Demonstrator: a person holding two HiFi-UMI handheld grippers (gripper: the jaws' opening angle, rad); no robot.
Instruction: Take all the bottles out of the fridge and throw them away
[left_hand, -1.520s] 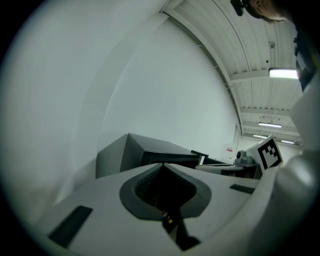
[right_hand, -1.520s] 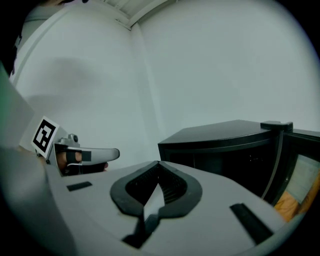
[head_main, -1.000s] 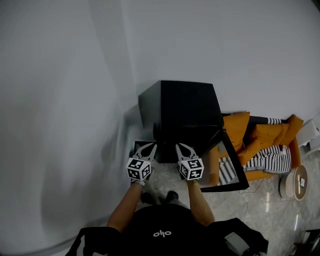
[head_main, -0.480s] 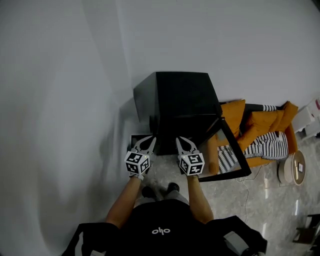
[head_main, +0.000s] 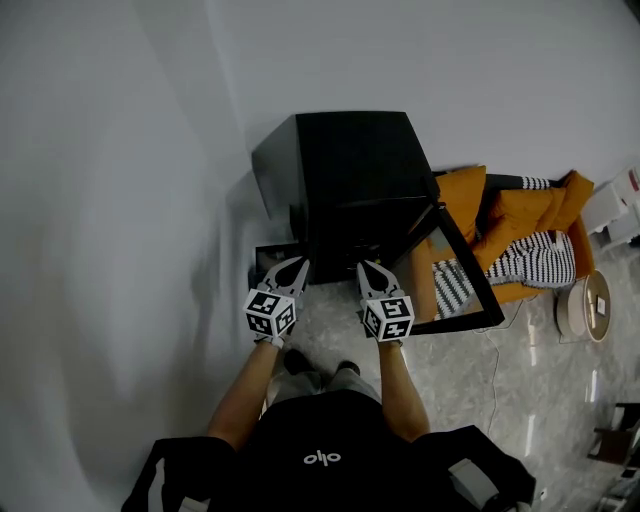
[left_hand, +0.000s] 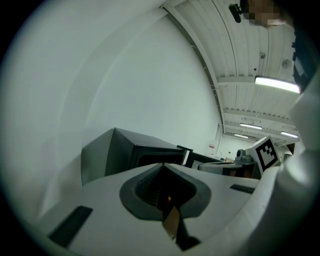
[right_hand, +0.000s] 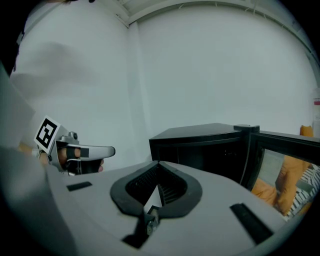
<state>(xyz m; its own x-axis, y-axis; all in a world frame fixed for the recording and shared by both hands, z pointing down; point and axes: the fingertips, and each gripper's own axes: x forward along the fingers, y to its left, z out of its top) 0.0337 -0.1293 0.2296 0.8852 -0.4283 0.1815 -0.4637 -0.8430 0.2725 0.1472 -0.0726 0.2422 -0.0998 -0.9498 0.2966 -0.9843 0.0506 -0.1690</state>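
The left gripper (head_main: 288, 272) and the right gripper (head_main: 372, 276) each have their jaws closed tip to tip, holding and touching nothing. The black fridge (head_main: 350, 160) stands just ahead of both. Its glass door (head_main: 455, 290) hangs open to the right of the right gripper, and the inside is too dark to make out.

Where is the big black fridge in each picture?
Head view: the fridge sits just above the middle.
Left gripper view: the fridge is low down, left of the middle.
Right gripper view: the fridge is right of the middle, with its door swung open on its right side.
Shared landmark: the white wall right behind it, seen in all three views.
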